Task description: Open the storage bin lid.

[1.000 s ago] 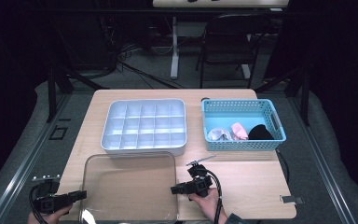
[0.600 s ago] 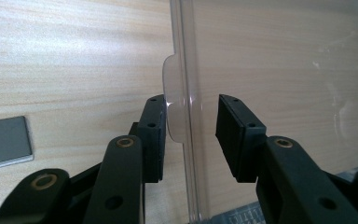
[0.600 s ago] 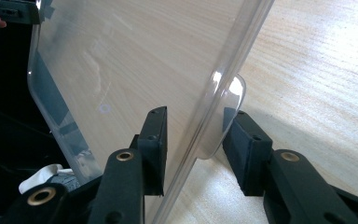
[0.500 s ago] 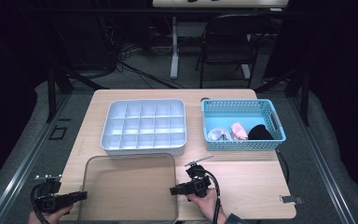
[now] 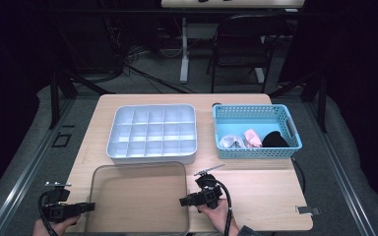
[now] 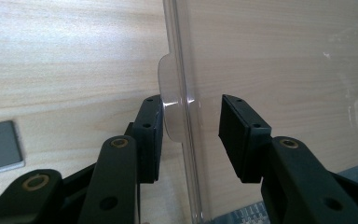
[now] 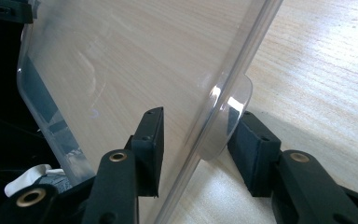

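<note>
**High view, then each gripper: clear lid lying between two loosened grips**

High view: a clear lid (image 5: 138, 196) lies flat on the table (image 5: 261, 196). The left gripper (image 5: 86, 208) sits at its left edge and the right gripper (image 5: 183, 201) at its right edge, both pointing inward at it. Beyond the lid, farther from both grippers, stands a white divided tray (image 5: 152, 133). A blue basket (image 5: 256, 131) with small cloth items sits beyond the right gripper.

Left gripper view: the lid's edge (image 6: 186, 116) runs upright between the two black jaws. Its small rounded tab (image 6: 170, 107) lies against the left jaw, while the right jaw stands clear of the plastic. The jaws have just been opening, with the lid rim between them.

Right gripper view: the lid (image 7: 135, 56) slants between the jaws. Its tab (image 7: 228, 121) rests by the right jaw, and the left jaw stands off from the sheet. These jaws too have just been opening, spread around the rim rather than pinching it.
</note>
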{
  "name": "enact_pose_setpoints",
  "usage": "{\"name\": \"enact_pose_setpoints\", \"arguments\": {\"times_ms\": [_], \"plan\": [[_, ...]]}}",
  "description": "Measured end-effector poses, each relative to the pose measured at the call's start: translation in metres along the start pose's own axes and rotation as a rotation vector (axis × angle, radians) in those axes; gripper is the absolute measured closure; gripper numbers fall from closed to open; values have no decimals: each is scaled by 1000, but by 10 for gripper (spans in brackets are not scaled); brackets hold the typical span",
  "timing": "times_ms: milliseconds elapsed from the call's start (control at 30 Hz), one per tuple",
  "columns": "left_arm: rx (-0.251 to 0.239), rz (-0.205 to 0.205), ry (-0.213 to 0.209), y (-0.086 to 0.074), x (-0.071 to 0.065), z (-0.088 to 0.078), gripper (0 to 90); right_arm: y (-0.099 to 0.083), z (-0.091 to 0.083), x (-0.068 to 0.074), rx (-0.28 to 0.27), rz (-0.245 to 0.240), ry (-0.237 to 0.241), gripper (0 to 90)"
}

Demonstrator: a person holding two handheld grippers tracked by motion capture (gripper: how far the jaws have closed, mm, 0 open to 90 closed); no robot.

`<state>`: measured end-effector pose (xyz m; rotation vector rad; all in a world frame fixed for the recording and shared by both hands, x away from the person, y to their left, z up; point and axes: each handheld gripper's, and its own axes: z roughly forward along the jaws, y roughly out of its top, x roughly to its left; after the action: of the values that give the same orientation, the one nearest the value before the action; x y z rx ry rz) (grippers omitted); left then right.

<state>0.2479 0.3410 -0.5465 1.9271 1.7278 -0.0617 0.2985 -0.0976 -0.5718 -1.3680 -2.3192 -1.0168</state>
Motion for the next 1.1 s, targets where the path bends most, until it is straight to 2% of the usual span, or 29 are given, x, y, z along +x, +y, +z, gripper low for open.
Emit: {"name": "enact_pose_setpoints", "arguments": {"times_ms": [133,167,267,333,367,500,900,1100], "plan": [[21,4,-2,3,0,3,601,-1,-2,1,16,-8,-10,526],[20,1,1,4,-1,5,600,-1,-2,2,5,2,-14,519],[36,14,12,7,0,8,588,-1,-2,3,21,-17,-23,522],[41,9,14,8,2,8,578,-1,-2,5,27,-22,-28,522],[38,7,16,8,3,9,572,-1,0,6,12,-12,-30,522],[43,-5,9,8,8,9,566,-1,2,9,22,-28,-29,522],[9,-29,28,7,16,8,559,0,9,17,31,-65,-23,515],[-2,-34,44,7,15,8,518,1,11,20,32,-83,-17,460]]}}
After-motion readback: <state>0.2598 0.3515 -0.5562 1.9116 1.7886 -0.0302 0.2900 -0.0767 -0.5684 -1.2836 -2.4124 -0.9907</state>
